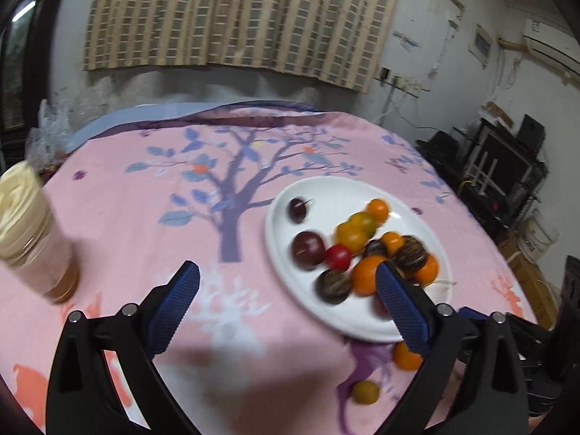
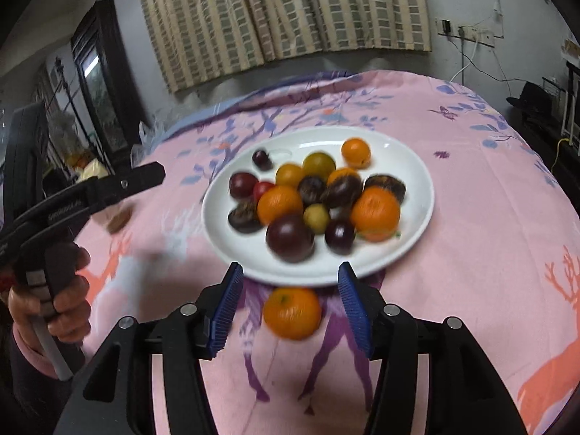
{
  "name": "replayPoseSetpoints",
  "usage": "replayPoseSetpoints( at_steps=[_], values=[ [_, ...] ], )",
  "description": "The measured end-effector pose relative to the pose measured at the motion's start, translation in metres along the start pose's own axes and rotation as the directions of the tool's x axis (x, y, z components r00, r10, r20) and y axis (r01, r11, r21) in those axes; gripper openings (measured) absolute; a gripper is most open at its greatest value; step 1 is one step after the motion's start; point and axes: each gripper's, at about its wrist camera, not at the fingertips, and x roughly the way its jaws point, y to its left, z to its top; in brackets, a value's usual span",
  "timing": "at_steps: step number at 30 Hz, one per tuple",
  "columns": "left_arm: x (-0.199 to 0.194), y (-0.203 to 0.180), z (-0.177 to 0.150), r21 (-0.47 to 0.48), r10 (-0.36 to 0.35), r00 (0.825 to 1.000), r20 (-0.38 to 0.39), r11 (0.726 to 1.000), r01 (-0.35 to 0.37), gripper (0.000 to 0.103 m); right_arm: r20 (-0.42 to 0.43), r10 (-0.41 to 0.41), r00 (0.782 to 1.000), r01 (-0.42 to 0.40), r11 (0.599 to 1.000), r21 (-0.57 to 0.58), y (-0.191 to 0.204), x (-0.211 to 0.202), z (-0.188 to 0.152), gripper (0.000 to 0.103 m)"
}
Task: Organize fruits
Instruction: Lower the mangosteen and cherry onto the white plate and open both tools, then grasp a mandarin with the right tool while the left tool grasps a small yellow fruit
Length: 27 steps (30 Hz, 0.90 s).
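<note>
Left wrist view: my left gripper (image 1: 286,290) hangs spread and empty over the pink tablecloth (image 1: 145,195), a jar (image 1: 32,232) at its left, the fruit plate (image 1: 290,224) right.

Right wrist view: my right gripper (image 2: 290,290), jaws released, brackets a loose orange (image 2: 292,312) lying just beside the plate; striped curtain (image 2: 282,11) behind.

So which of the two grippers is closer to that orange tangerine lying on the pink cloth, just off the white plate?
Right. The right gripper frames the orange tangerine between open fingers; the left gripper hovers off to its left.
</note>
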Motion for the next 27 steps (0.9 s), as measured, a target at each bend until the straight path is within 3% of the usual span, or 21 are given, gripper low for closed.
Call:
replayPoseSetpoints(
  at_steps=[2, 4, 7, 10, 16, 21, 27],
  values=[
    [0.003, 0.008, -0.008, -0.012, 0.021, 0.999, -0.031, 1.000, -0.021, 0.096, -0.032, -0.024, 0.999, 0.023, 0.999, -0.028, 0.006, 0.006, -0.008, 0.055],
    [0.004, 0.016, -0.011, -0.046, -0.006, 0.998, -0.055, 0.999, 0.004, 0.096, -0.065, -0.045, 0.997, 0.041, 0.998, -0.051, 0.010, 0.013, -0.014, 0.055],
    [0.003, 0.020, -0.011, -0.078, -0.033, 0.998, -0.056, 0.997, 0.029, 0.096, -0.096, -0.067, 0.993, 0.060, 0.996, -0.072, 0.014, 0.022, -0.017, 0.055],
    [0.000, 0.016, -0.011, -0.058, -0.016, 0.999, -0.048, 0.998, 0.013, 0.096, -0.130, -0.088, 0.988, 0.076, 0.993, -0.091, 0.016, 0.032, -0.021, 0.055],
    [-0.003, 0.014, -0.012, -0.052, -0.030, 0.999, -0.046, 0.998, 0.027, 0.096, -0.139, -0.127, 0.982, 0.109, 0.986, -0.130, 0.021, 0.043, -0.024, 0.055],
    [-0.003, 0.015, -0.012, -0.065, -0.034, 0.998, -0.052, 0.997, 0.031, 0.096, -0.122, -0.144, 0.982, 0.125, 0.981, -0.147, 0.024, 0.042, -0.025, 0.044],
    [-0.002, 0.015, -0.012, -0.050, -0.022, 0.998, -0.057, 0.999, 0.019, 0.096, -0.119, -0.134, 0.984, 0.116, 0.982, -0.150, 0.022, 0.040, -0.024, 0.042]
  ],
)
